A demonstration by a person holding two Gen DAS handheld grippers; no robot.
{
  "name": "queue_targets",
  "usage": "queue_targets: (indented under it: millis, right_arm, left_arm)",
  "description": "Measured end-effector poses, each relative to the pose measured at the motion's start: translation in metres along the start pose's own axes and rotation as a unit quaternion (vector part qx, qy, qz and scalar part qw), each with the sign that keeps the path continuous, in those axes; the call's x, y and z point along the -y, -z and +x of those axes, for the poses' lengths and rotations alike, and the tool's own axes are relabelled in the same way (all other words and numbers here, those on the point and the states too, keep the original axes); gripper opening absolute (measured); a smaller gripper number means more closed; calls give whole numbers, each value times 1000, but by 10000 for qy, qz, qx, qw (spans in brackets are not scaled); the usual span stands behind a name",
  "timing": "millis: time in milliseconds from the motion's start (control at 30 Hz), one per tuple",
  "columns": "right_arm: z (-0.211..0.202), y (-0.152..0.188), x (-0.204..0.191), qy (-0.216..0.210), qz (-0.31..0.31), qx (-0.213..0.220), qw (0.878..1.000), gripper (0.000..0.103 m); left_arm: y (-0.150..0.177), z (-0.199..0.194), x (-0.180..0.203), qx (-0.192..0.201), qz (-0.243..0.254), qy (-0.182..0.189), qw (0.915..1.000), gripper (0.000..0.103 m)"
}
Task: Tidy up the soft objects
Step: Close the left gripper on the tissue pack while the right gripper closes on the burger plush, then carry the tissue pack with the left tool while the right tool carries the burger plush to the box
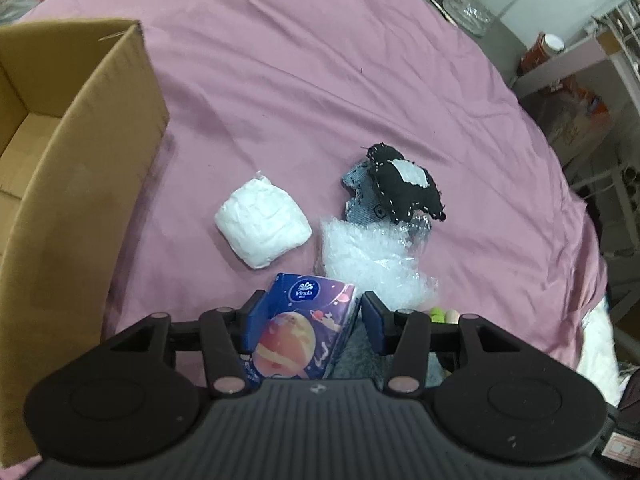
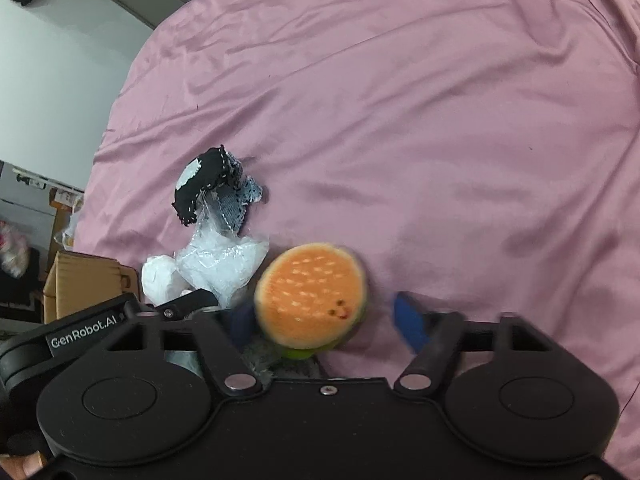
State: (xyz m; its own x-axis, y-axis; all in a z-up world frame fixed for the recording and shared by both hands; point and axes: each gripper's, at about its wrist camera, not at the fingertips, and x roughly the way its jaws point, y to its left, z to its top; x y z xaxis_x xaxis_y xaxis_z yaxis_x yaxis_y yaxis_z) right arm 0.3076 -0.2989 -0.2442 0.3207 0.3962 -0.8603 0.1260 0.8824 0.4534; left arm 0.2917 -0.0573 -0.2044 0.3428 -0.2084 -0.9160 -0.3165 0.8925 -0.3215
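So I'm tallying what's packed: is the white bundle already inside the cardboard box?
No, the white bundle lies on the pink sheet, outside and beside the cardboard box.

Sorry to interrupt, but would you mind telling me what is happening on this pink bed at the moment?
A person is sorting soft things with two handheld grippers. The left gripper has a purple planet-printed tissue pack between its blue pads. The right gripper brackets an orange plush burger toy, with a gap visible on one side, so it is not yet clamped. A white wrapped bundle, a crumpled clear plastic bag and a black stitched fabric toy lie on the pink sheet, beside an open brown cardboard box.
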Motion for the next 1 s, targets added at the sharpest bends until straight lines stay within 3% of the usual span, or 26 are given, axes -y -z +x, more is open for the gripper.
queue_targets:
  millis: [33, 200, 567, 1000]
  right_arm:
    - [1, 0, 0, -3, 1, -24, 10000, 45]
    - [-4, 5, 4, 33, 34, 49, 10000, 40]
    - [-42, 14, 5, -35, -60, 490, 9988, 39]
    - [-79, 27, -36, 138, -287, 699, 9970, 39]
  left_arm:
    - [0, 1, 1, -10, 30, -39, 10000, 51]
    - [4, 1, -2, 14, 17, -54, 10000, 51]
    - [22, -25, -9, 139, -107, 19, 9998, 31]
    - [31, -72, -12, 274, -37, 230, 9994, 23]
